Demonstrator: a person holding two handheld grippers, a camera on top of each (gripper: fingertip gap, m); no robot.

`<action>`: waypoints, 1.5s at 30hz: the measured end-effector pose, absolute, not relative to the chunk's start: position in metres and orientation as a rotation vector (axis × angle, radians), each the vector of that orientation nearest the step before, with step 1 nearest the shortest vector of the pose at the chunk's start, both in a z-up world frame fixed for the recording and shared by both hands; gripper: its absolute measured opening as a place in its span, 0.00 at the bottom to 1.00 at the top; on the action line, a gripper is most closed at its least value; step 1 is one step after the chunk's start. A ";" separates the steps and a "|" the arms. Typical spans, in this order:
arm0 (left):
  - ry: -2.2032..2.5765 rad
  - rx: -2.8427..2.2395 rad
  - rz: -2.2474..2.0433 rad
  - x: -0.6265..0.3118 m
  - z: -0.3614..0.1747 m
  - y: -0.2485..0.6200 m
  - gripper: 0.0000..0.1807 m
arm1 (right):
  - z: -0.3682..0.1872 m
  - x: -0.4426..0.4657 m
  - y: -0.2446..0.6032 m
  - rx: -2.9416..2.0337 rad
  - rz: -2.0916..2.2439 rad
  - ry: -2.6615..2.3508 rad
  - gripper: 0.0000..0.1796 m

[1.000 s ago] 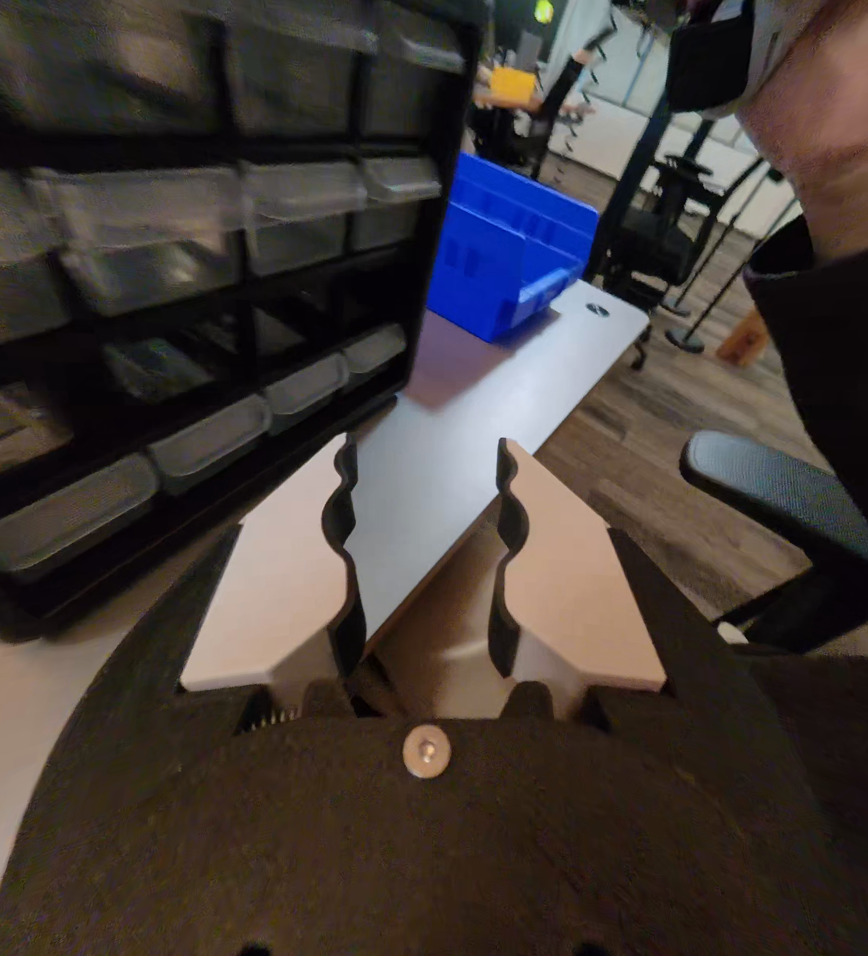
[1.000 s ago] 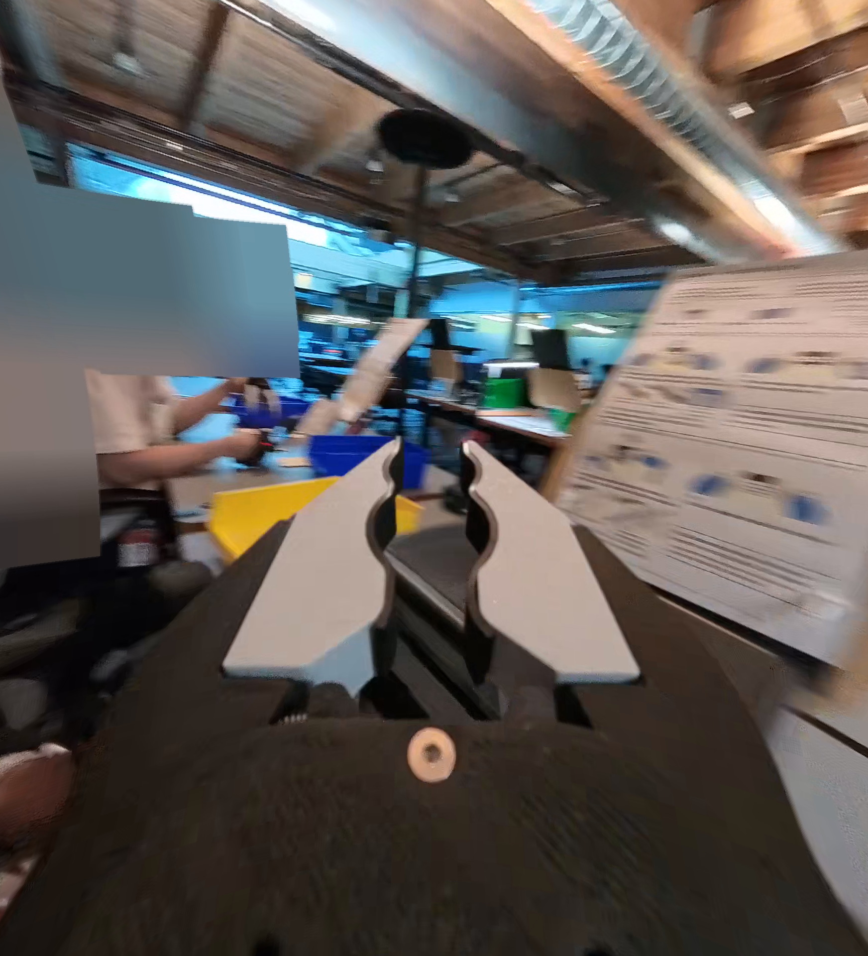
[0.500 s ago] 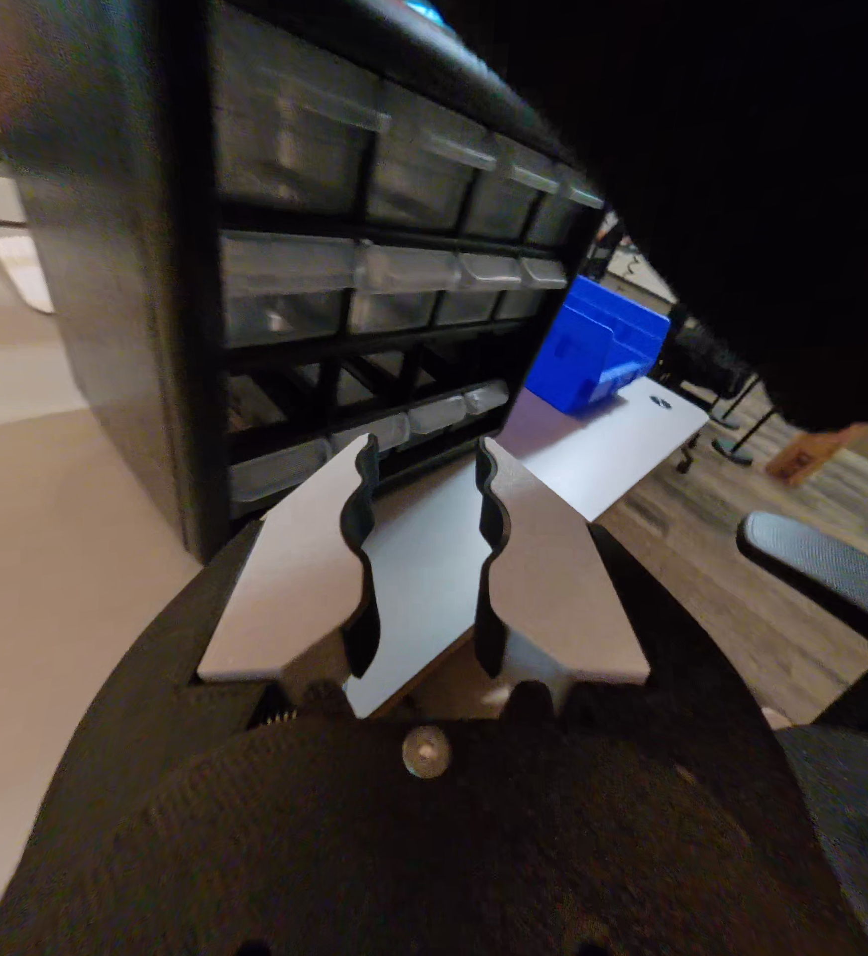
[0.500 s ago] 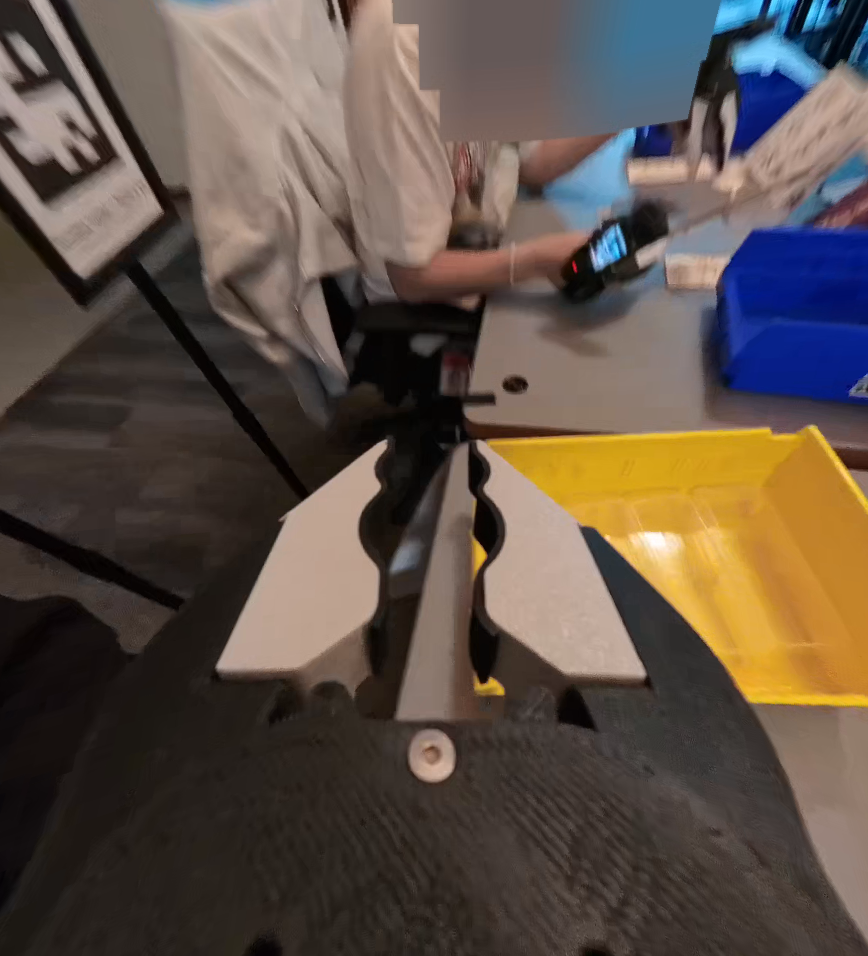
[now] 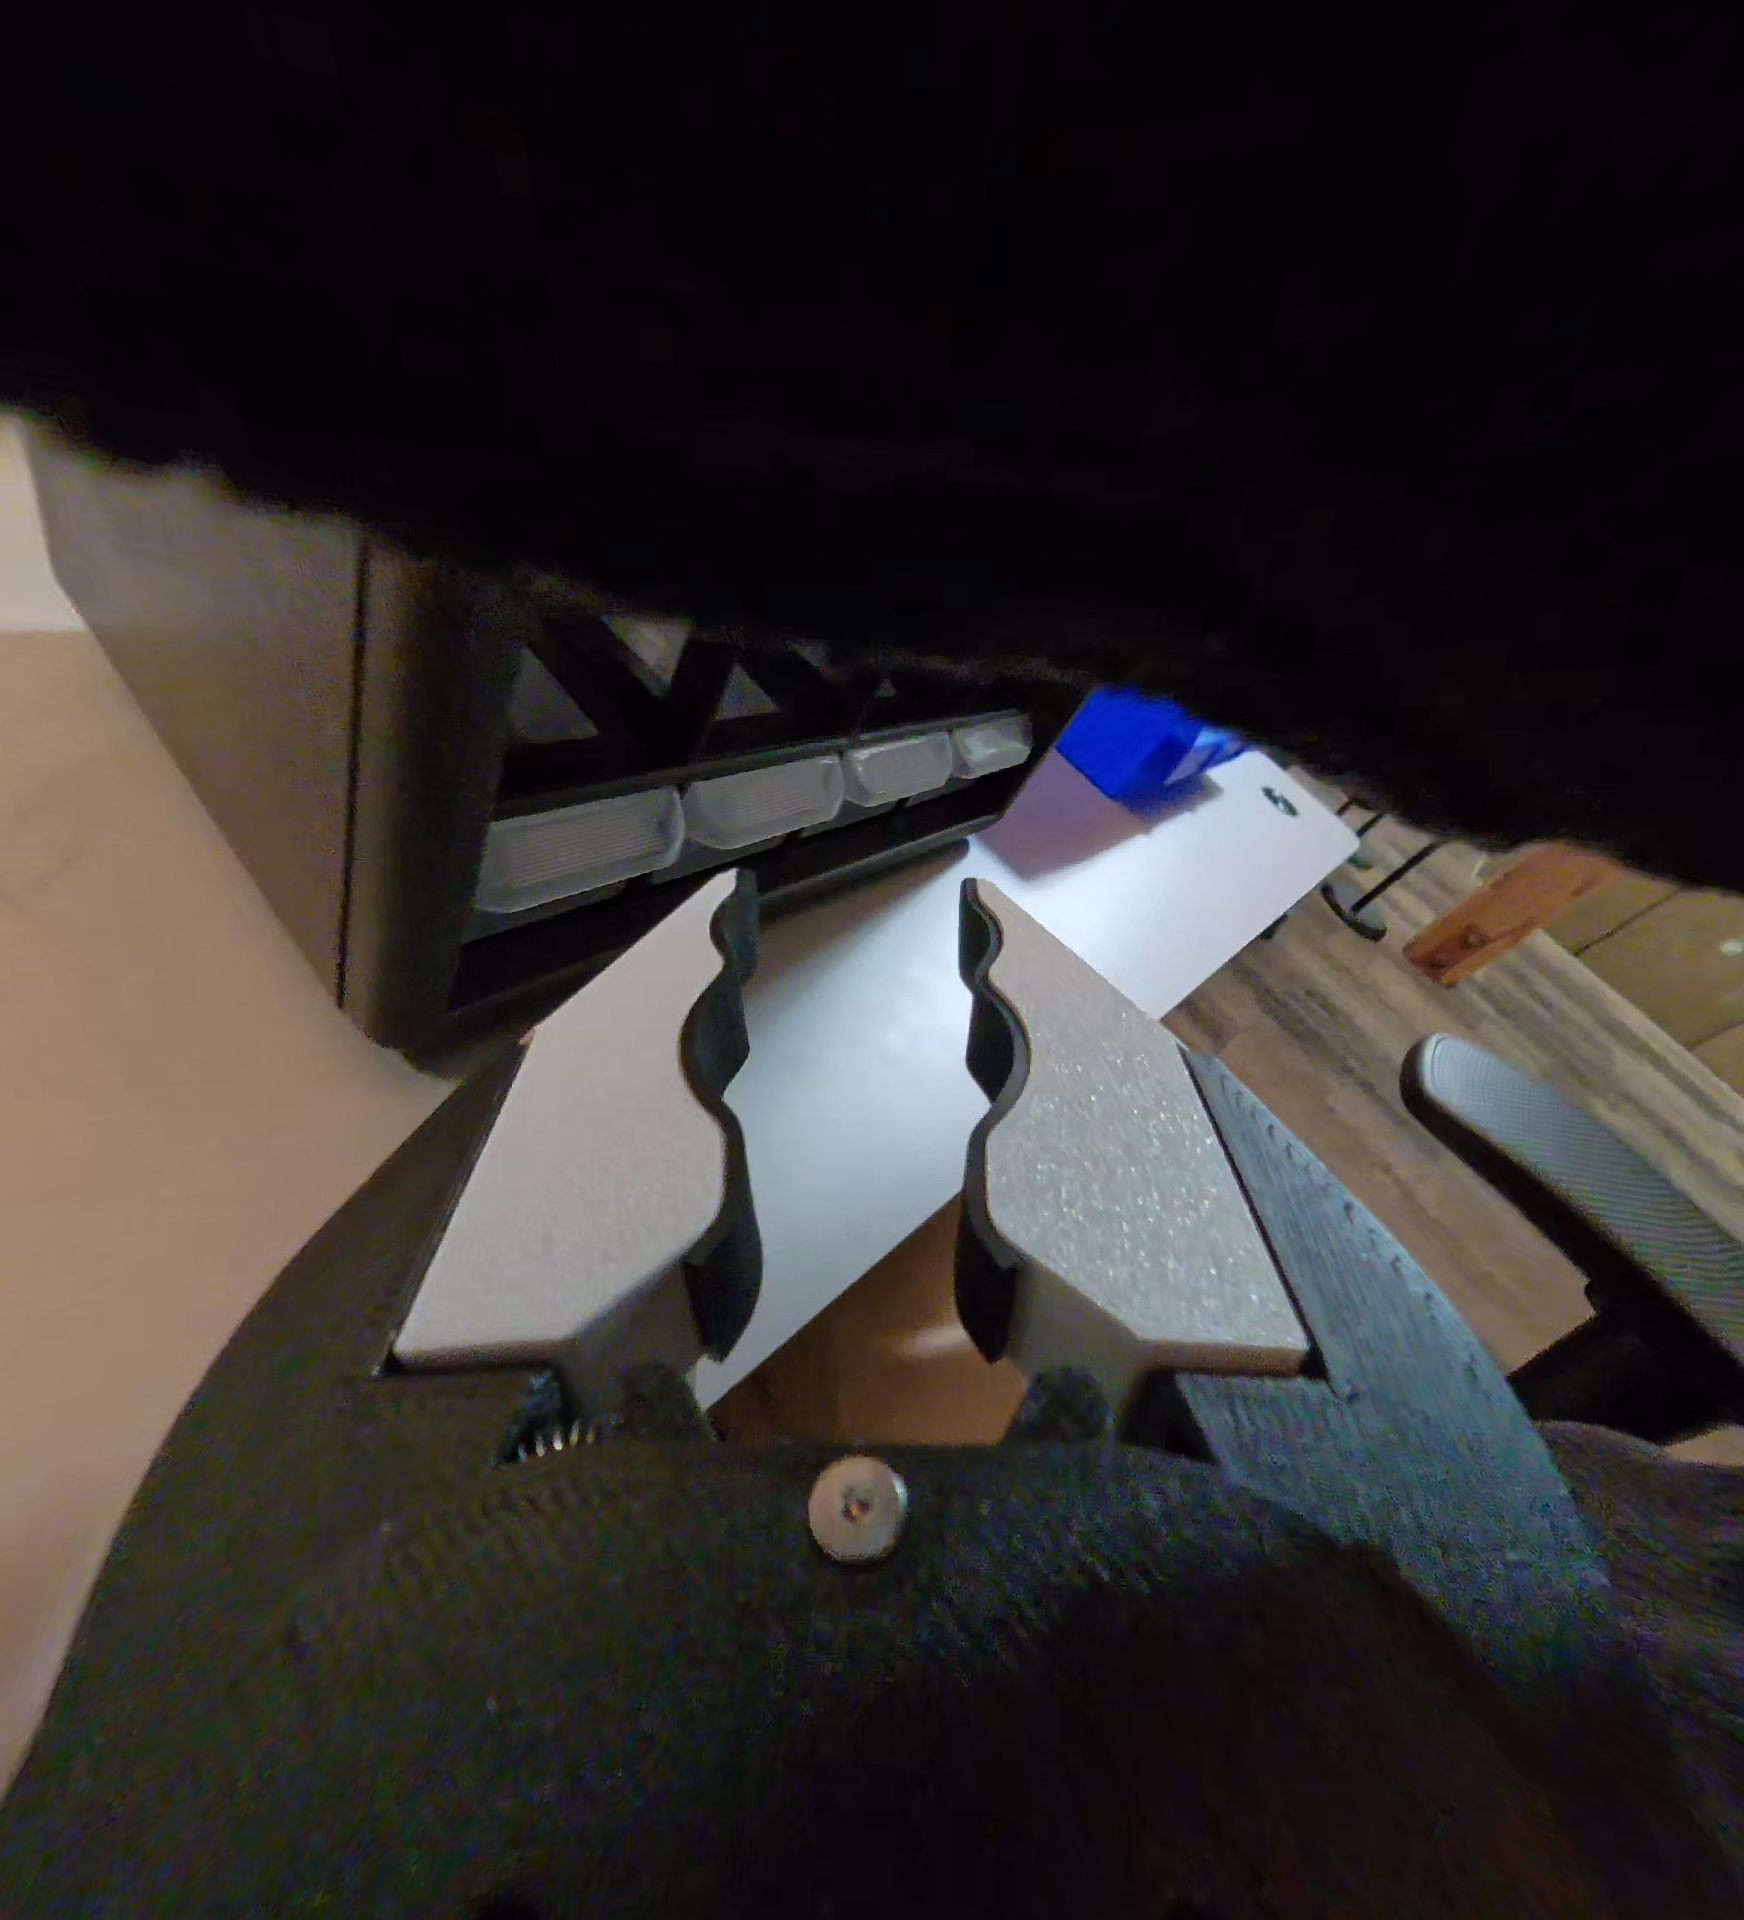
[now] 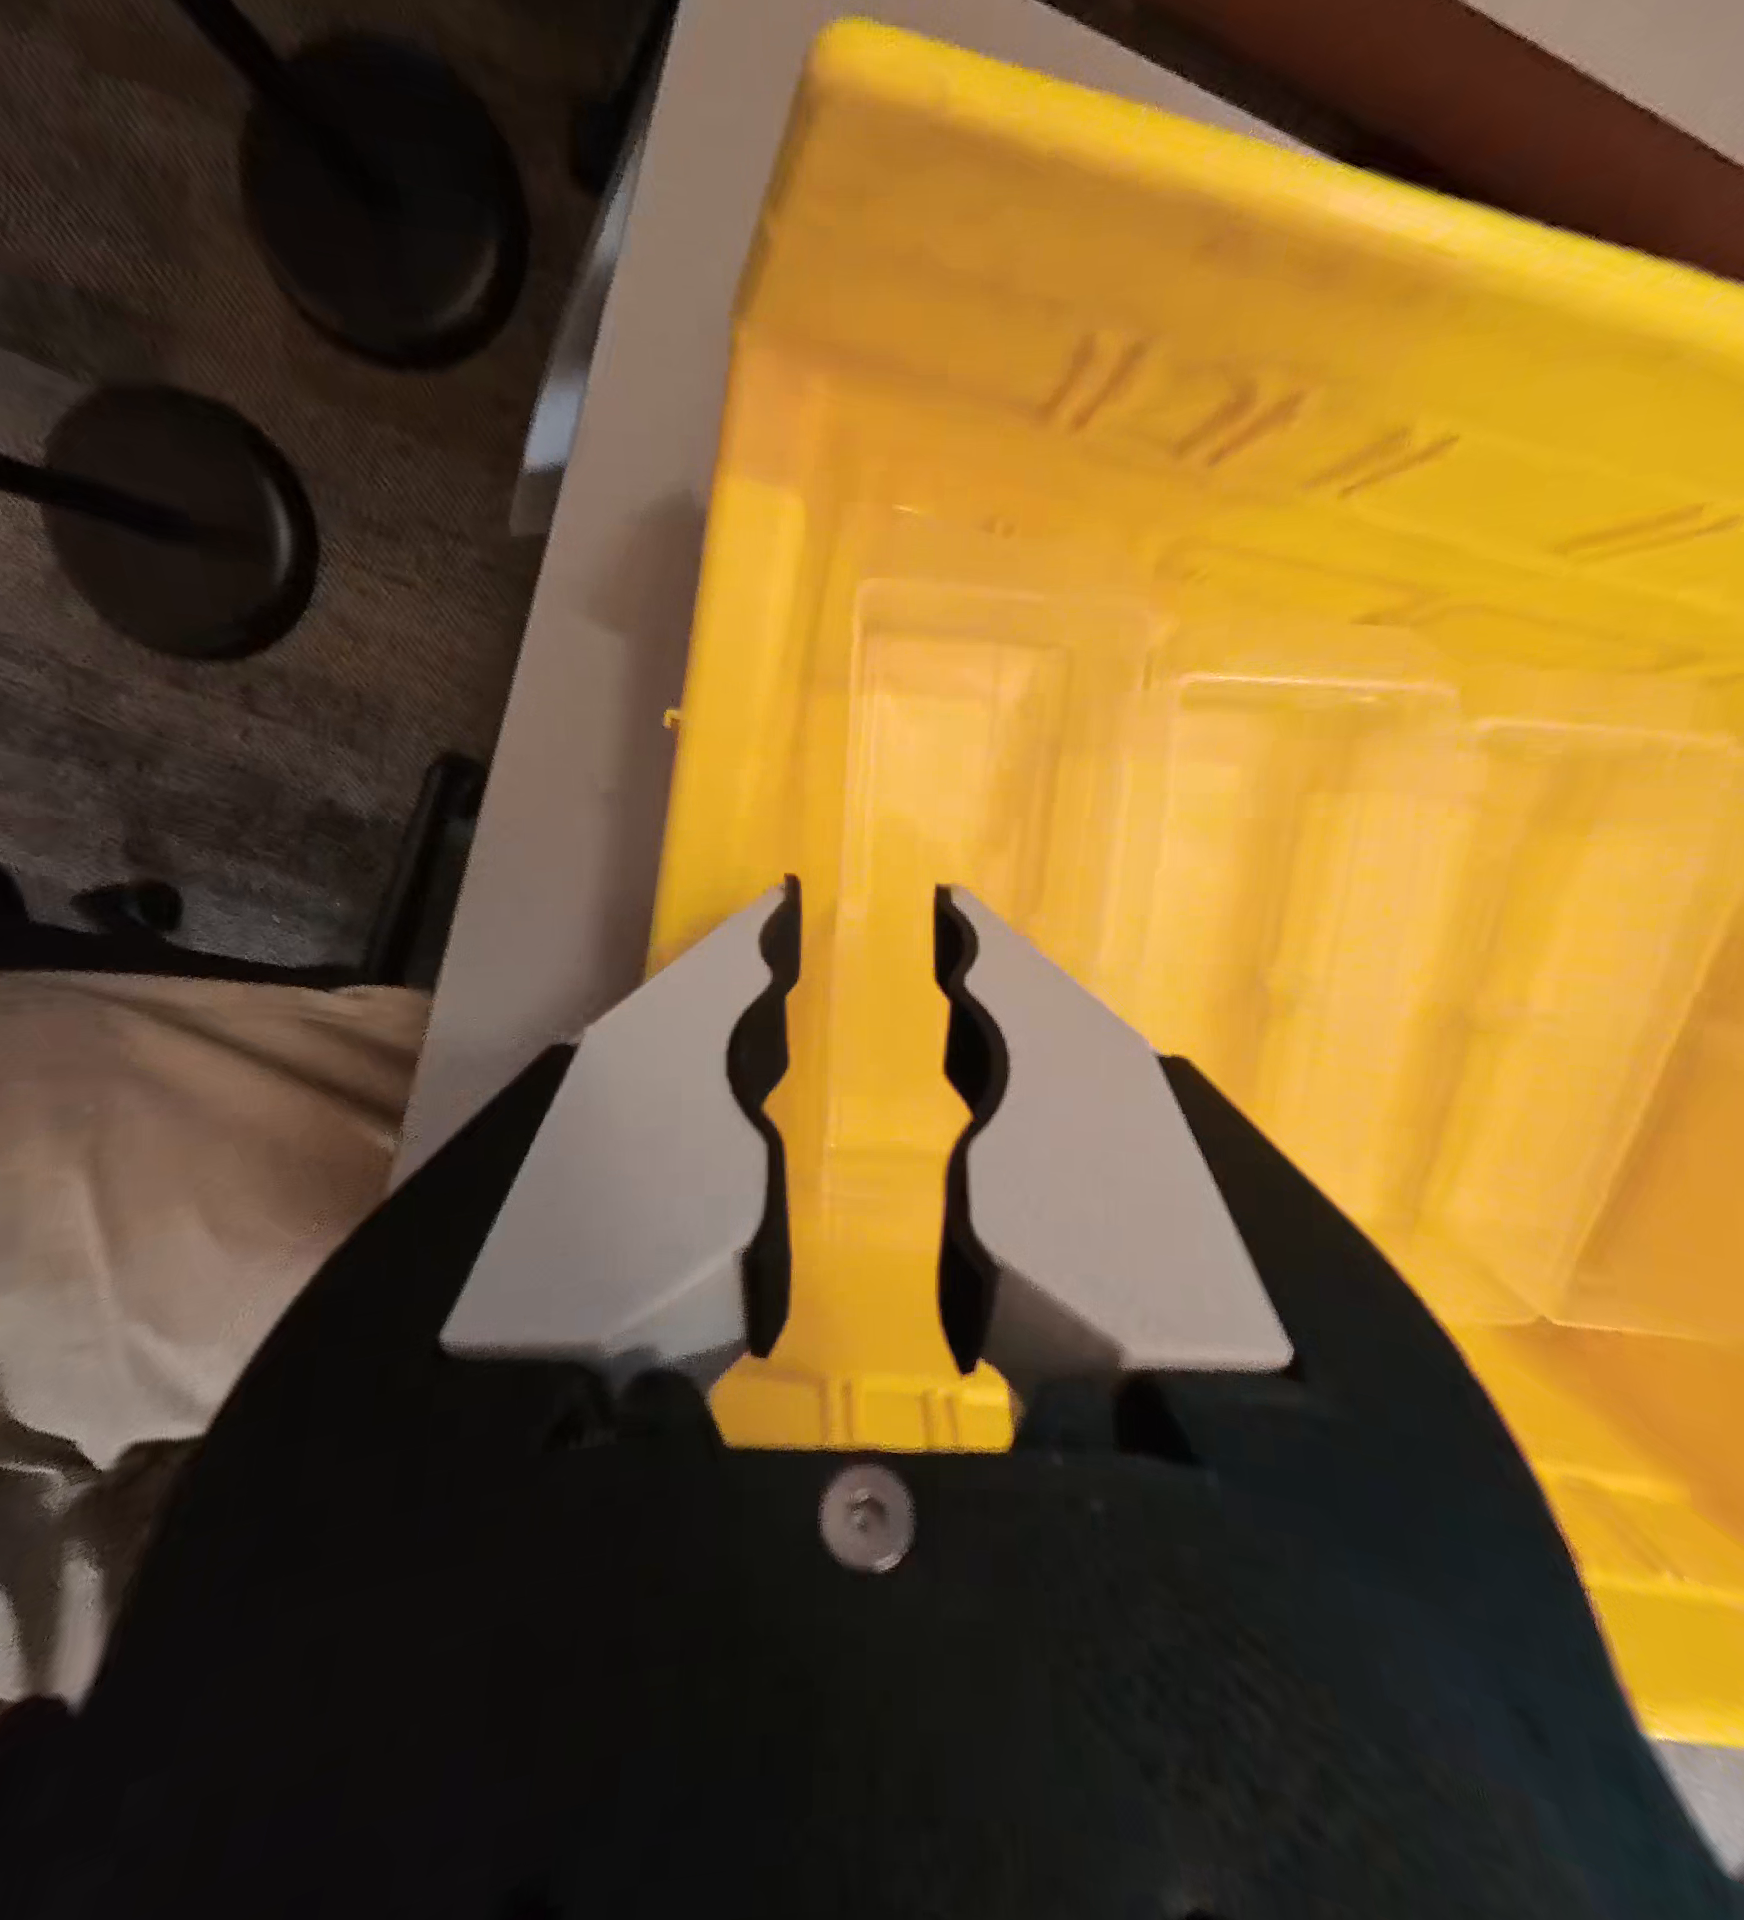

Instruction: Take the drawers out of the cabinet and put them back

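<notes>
In the left wrist view the black cabinet (image 5: 411, 831) stands on the white table (image 5: 1159, 894). Only its bottom row of clear drawers (image 5: 754, 816) and some empty slots above show. A dark mass close to the camera hides the rest. My left gripper (image 5: 852, 894) is open and empty, low over the table in front of the cabinet's bottom corner. In the right wrist view my right gripper (image 6: 863, 894) is open and empty above the left part of a yellow bin (image 6: 1263, 312). Several clear drawers (image 6: 1367, 935) lie side by side in it.
A blue bin (image 5: 1138, 743) sits on the table beyond the cabinet. A grey chair armrest (image 5: 1595, 1153) is at the right over the wood floor. Left of the yellow bin are the table edge (image 6: 556, 675), black round stand bases (image 6: 182, 520) on the floor and a beige cloth (image 6: 120, 1143).
The right gripper has swung down from facing the room to over the yellow bin. The left gripper has dropped lower, and a dark mass now covers most of the cabinet.
</notes>
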State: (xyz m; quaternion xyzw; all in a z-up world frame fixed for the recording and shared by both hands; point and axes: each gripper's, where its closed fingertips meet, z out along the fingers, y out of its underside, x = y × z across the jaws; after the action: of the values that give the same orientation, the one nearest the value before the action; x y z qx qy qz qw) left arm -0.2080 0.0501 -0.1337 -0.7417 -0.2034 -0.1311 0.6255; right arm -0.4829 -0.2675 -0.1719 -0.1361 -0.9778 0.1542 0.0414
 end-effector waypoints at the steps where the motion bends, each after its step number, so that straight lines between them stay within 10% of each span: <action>1: -0.488 -1.689 -0.317 -0.211 -0.133 0.049 0.20 | -0.175 -0.484 -0.267 -0.383 0.442 -2.989 0.12; 11: -0.640 -1.591 -0.424 -0.230 -0.133 0.042 0.21 | -0.189 -0.475 -0.261 -0.285 0.305 -3.055 0.00; 24: -0.587 -1.267 -0.219 -0.252 -0.071 0.008 0.40 | 0.029 -0.372 -0.176 0.078 0.908 -2.774 0.00; 34: -0.251 -0.969 0.041 -0.233 0.056 -0.052 0.55 | 0.078 -0.203 -0.057 -0.009 0.989 -2.678 0.00; 45: -0.021 -1.029 -0.023 -0.129 0.067 -0.013 0.33 | 0.033 -0.107 -0.020 -0.340 1.246 -2.659 0.01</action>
State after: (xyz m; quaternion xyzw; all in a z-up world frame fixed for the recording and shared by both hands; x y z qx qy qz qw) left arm -0.1286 -0.0133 0.0671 -0.4920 -0.0103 -0.0108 0.8705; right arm -0.1067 -0.0203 0.0325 -0.1146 -0.8957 0.4195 0.0926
